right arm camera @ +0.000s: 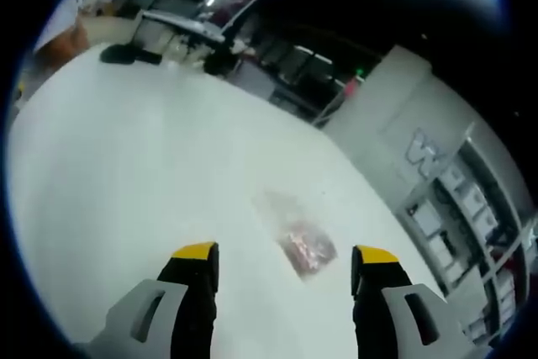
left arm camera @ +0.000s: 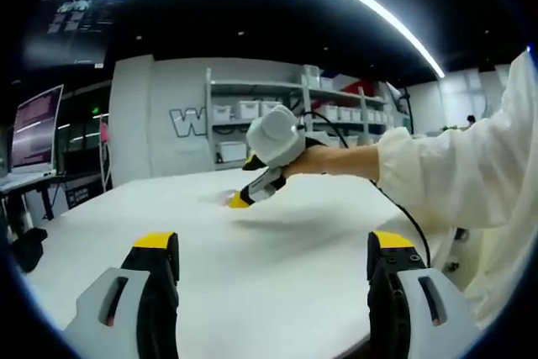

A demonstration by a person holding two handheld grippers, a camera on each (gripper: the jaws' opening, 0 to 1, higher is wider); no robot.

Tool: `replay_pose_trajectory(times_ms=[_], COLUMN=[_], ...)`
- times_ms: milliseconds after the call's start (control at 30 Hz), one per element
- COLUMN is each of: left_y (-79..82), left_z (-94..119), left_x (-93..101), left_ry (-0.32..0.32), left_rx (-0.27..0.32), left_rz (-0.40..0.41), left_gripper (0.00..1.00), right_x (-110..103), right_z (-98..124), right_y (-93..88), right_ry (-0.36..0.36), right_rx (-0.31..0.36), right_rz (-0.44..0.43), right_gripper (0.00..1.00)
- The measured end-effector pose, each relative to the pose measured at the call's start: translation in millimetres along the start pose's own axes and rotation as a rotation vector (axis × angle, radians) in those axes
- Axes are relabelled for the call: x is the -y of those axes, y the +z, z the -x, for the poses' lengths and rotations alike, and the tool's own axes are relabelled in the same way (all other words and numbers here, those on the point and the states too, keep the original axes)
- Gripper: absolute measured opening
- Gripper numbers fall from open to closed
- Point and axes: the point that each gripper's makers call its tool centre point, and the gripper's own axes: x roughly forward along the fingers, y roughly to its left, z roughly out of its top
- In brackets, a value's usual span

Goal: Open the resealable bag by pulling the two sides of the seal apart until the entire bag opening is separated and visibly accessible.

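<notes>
Right gripper view: the clear bag (right arm camera: 296,237) is seen lying flat on the white table (right arm camera: 126,174), w/ red bits inside. Right gripper (right arm camera: 286,256) is held wide just above the bag, nothing gripped. Left gripper (left arm camera: 273,245) is held wide too, empty, well apart from the bag.

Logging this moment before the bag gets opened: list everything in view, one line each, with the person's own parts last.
resealable bag: one, clear with reddish contents, flat on the table ahead of the right gripper's open jaws
table: one, white, under both grippers
shelving: one unit, white, holding white bins, against the far wall
monitor: one, lit screen, beside the table
left gripper: grey with yellow tips, open, above the table
right gripper: same colours, open, near the bag
hand: one, white sleeve, holding the right gripper
</notes>
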Motion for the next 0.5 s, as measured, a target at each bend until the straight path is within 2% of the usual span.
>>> replay_pose_trajectory(times_ms=[300,500], left_y=[-7.3,-6.1], left_z=[-6,-11], left_x=[0.1,-0.7], left_ry=[-0.012,-0.021], left_rx=[-0.014,-0.012], left_rz=[0.008,0.012], left_gripper=[0.91,0.91], right_x=[-1,2], right_z=[-8,-14], right_y=[-4.0,-6.0], right_ry=[0.005,0.006], right_rx=[-0.009,-0.018], right_rz=[0.003,0.007], right_gripper=[0.62,0.61])
